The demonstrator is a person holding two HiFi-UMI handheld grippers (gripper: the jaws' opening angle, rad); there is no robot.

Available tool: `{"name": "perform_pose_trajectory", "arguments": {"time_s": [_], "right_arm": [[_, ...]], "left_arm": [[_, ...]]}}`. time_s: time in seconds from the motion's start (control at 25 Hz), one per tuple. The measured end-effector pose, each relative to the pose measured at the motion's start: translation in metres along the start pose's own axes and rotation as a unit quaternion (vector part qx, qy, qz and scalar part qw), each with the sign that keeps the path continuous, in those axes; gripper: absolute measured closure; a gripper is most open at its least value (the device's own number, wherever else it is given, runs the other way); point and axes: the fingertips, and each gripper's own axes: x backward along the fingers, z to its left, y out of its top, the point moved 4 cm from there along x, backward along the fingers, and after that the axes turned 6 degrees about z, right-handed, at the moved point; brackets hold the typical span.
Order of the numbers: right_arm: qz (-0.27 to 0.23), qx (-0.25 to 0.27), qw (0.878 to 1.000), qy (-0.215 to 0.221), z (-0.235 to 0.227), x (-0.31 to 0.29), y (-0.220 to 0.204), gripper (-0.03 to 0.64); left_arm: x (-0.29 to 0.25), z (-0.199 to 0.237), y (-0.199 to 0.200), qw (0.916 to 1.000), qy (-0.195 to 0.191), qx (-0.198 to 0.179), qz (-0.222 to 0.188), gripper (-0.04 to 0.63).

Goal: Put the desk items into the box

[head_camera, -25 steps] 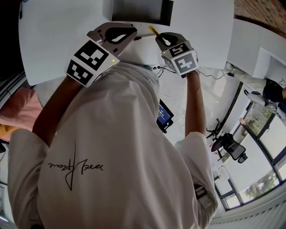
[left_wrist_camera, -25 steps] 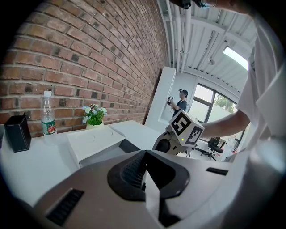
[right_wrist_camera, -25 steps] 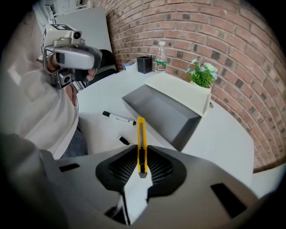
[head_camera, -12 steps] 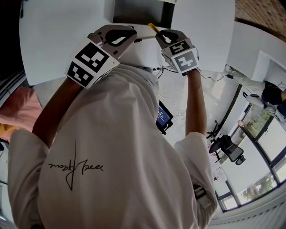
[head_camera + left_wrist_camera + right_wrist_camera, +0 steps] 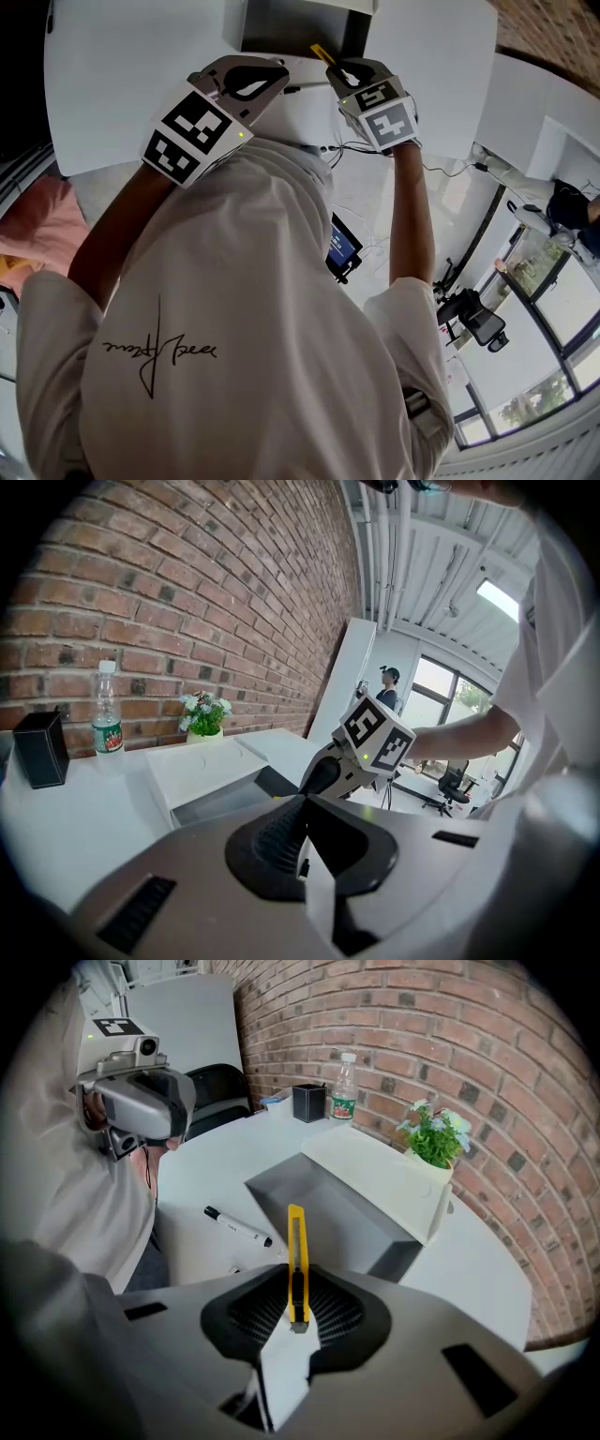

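A yellow utility knife (image 5: 296,1258) stands clamped between the jaws of my right gripper (image 5: 296,1288), its tip pointing out over the near edge of the open white box (image 5: 375,1180) with its grey inside. In the head view the knife (image 5: 321,53) sticks out of the right gripper (image 5: 339,67) just before the box (image 5: 300,23). My left gripper (image 5: 300,832) is shut with nothing between its pads and hovers left of the right one, aimed at the box (image 5: 202,771). A black-capped white marker (image 5: 238,1226) lies on the table beside the box.
A water bottle (image 5: 344,1085) and a black pen holder (image 5: 307,1102) stand at the far side of the round white table (image 5: 487,1269). A small potted plant (image 5: 433,1136) stands behind the box lid, near the brick wall. My body is close behind the grippers.
The right gripper, still holding the knife, has edged a little closer to the box. The left gripper has stayed where it was.
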Motion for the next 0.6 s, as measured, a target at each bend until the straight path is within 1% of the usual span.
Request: {"name": "perform_pose_trajectory", "arguments": {"time_s": [0.6], "right_arm": [[0.002,0.017,1.000,0.006,0.003,-0.010,0.017,0.534]], "left_arm": [[0.010,0.004,-0.008,0.9998,0.012,0.016,0.006,0.594]]}}
